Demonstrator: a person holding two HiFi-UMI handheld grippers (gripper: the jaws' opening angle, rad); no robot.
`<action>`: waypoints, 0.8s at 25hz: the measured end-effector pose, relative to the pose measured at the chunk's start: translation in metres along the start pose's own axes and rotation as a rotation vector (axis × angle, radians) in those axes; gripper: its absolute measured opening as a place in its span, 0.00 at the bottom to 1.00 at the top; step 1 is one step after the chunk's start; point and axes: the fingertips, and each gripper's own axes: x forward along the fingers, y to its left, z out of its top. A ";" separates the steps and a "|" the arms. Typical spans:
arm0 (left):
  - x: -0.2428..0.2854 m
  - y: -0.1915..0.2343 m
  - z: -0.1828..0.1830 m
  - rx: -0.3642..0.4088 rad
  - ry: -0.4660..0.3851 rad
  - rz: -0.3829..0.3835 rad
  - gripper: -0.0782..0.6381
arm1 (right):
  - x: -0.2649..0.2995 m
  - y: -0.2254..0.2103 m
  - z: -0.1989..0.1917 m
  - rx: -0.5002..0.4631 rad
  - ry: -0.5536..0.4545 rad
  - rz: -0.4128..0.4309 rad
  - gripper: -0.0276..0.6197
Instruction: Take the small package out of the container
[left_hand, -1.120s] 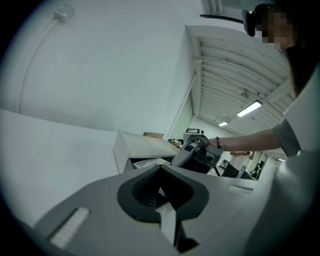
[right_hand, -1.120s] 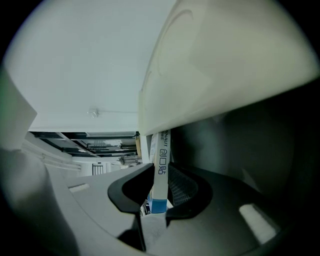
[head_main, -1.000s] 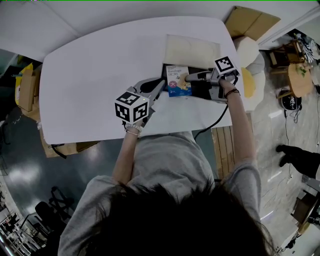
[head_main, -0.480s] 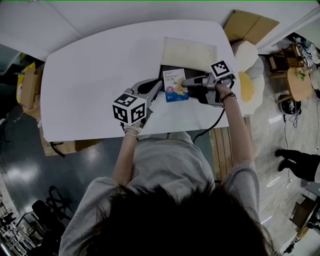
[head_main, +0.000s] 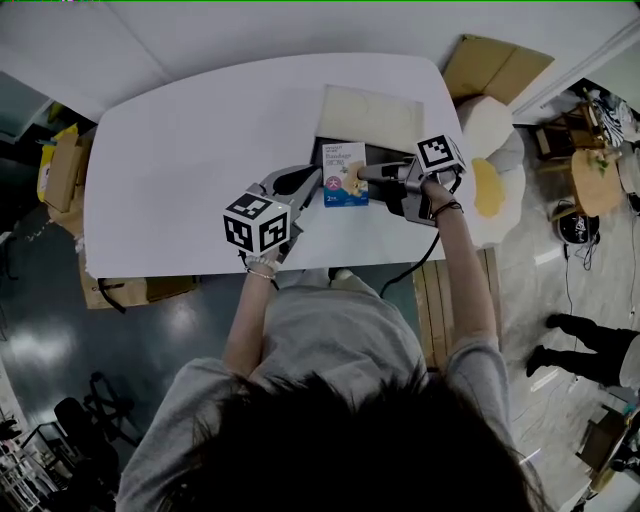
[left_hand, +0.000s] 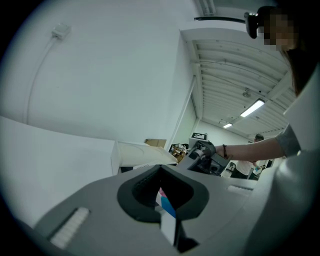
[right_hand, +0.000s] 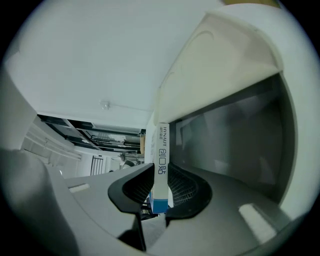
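Observation:
The small package (head_main: 343, 176), a flat white and blue box, hangs over the left part of the black container (head_main: 392, 160), whose beige lid (head_main: 375, 104) lies open behind it. My right gripper (head_main: 358, 172) reaches in from the right and is shut on the package (right_hand: 161, 165), which stands edge-on between its pads. Behind it are the container's dark inside (right_hand: 235, 130) and the lid (right_hand: 220, 65). My left gripper (head_main: 318, 183) comes from the lower left. The package's corner (left_hand: 168, 220) fills the gap between its jaws, so it is shut on it too.
The white table (head_main: 190, 150) carries only the container. Its near edge runs just in front of the grippers. A cable (head_main: 425, 255) hangs off that edge from the right gripper. Cardboard boxes (head_main: 497, 62) and a pale round seat (head_main: 488, 125) stand on the floor to the right.
The package has turned a little more upright as the right gripper rolled. The left gripper has lifted slightly and stays at the package's left edge.

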 end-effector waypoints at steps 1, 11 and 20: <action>0.000 -0.005 0.000 0.003 -0.003 0.000 0.10 | -0.004 0.001 -0.002 -0.013 -0.010 -0.001 0.20; -0.012 -0.024 0.018 0.017 -0.050 0.023 0.10 | -0.022 0.020 -0.009 -0.118 -0.132 0.006 0.20; -0.020 -0.044 0.027 0.053 -0.092 0.049 0.10 | -0.035 0.042 -0.017 -0.268 -0.252 0.019 0.20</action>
